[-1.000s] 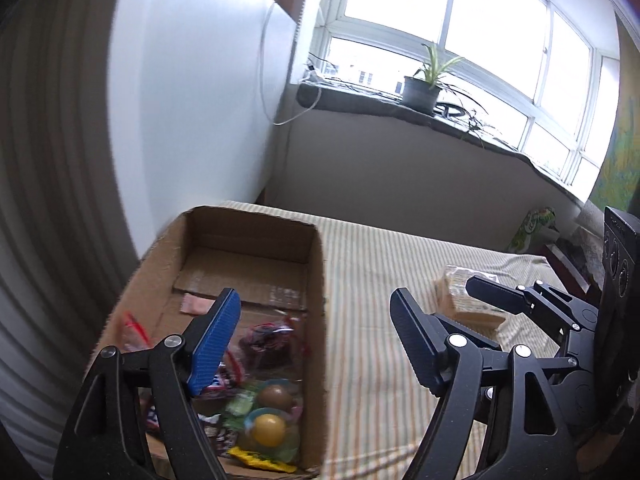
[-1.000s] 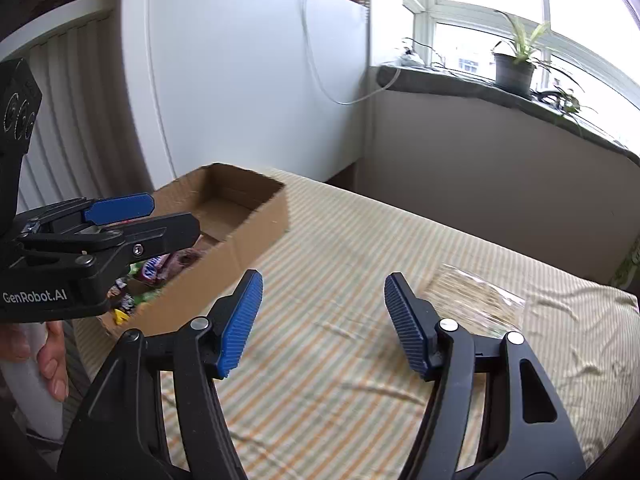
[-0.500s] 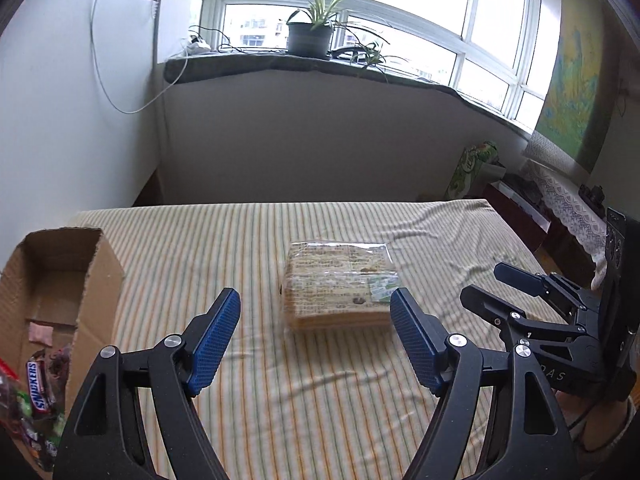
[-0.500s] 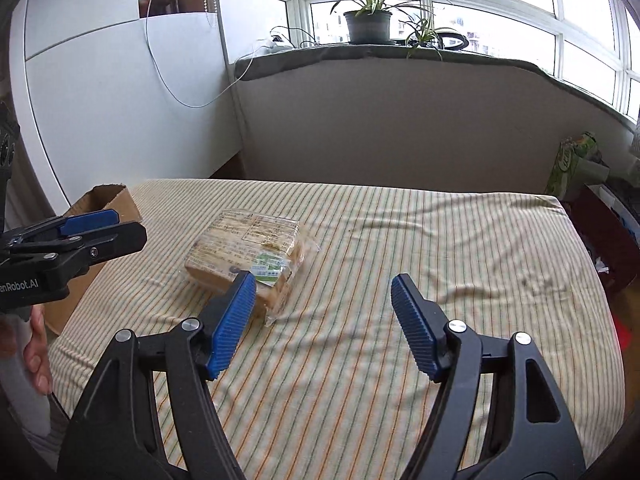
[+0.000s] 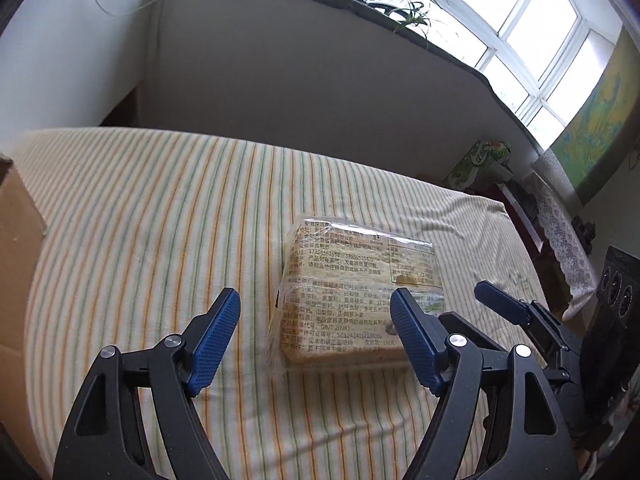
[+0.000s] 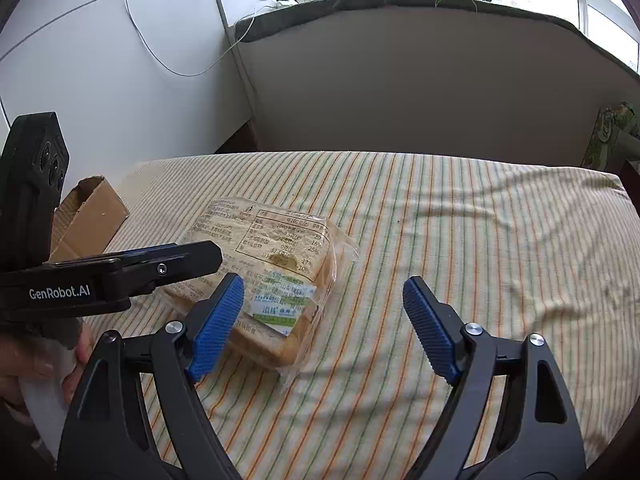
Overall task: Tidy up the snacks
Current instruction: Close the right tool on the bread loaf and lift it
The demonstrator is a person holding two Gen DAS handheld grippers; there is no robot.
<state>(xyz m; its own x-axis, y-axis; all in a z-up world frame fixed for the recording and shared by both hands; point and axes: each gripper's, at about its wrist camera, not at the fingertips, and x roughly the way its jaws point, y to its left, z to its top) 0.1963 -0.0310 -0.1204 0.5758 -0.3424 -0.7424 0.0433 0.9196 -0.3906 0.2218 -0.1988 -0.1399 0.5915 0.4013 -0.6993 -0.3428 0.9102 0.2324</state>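
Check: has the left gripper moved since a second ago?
Yes. The left gripper swung away from the cardboard box, toward the bread pack.

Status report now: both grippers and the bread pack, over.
Left gripper open, empty. Right gripper open, jaws just widened, empty. Bread pack flat on striped cloth. Nothing blocking.

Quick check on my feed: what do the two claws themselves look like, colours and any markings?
Both match: the left claw and right claw have black angular frames with silver rivets and ridged blue pads. The left unit's side reads "GenRobot.AI" in white, seen from the right wrist. No cables or sleeves show.
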